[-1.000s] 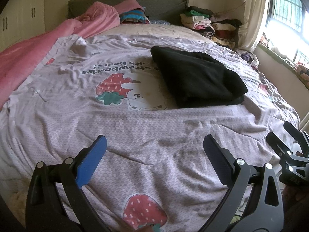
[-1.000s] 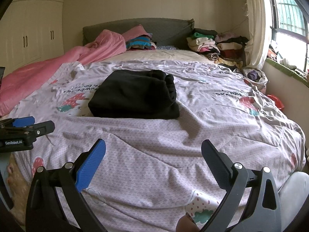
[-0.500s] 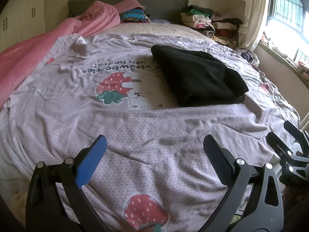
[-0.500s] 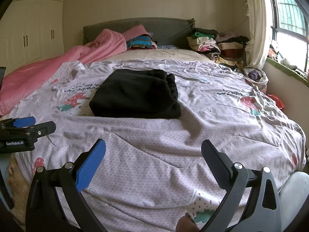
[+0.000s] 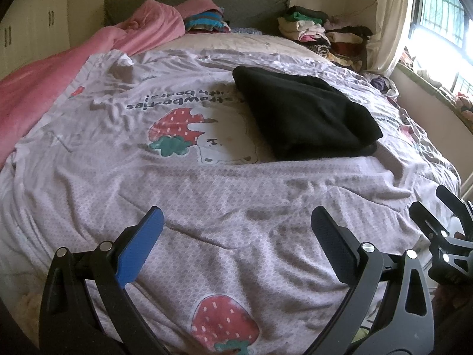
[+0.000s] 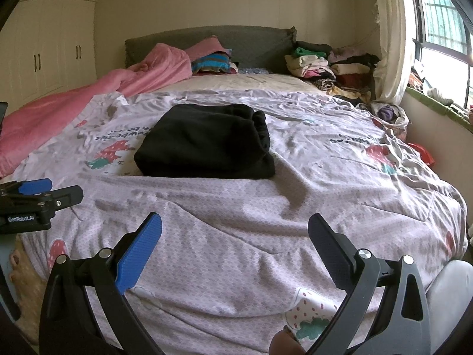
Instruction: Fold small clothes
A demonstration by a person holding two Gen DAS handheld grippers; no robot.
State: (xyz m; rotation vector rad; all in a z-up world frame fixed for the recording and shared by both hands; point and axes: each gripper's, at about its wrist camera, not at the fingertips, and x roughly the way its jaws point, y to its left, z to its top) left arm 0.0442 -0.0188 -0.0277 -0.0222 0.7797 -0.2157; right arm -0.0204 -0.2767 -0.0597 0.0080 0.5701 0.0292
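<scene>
Left wrist view: your left gripper (image 5: 236,224) hangs over the near end of the bed with its fingers spread wide and nothing between them, only the lilac strawberry-print quilt (image 5: 189,189) below. The folded black garment (image 5: 301,115) lies on that quilt further up the bed, right of the big strawberry-and-bear print, well apart from your fingers. At the right edge you can see your right gripper (image 5: 434,204), also off the cloth. A pink blanket (image 5: 59,71) runs along the left side of the bed, and a stack of folded clothes (image 5: 319,32) sits by the grey headboard (image 5: 236,3).

Right wrist view: your right gripper (image 6: 235,224) is likewise spread wide and holds nothing, poised above the quilt (image 6: 295,207) near the foot of the bed. The black garment (image 6: 207,142) rests ahead and slightly left of centre, folded into a thick rectangle with a gathered edge on its right side. Your left gripper (image 6: 50,189) shows at the left edge, fingers parted, well short of the garment. White wardrobe doors (image 6: 44,59) stand beyond the pink blanket (image 6: 97,94), and a window (image 6: 440,29) lights the right wall.
</scene>
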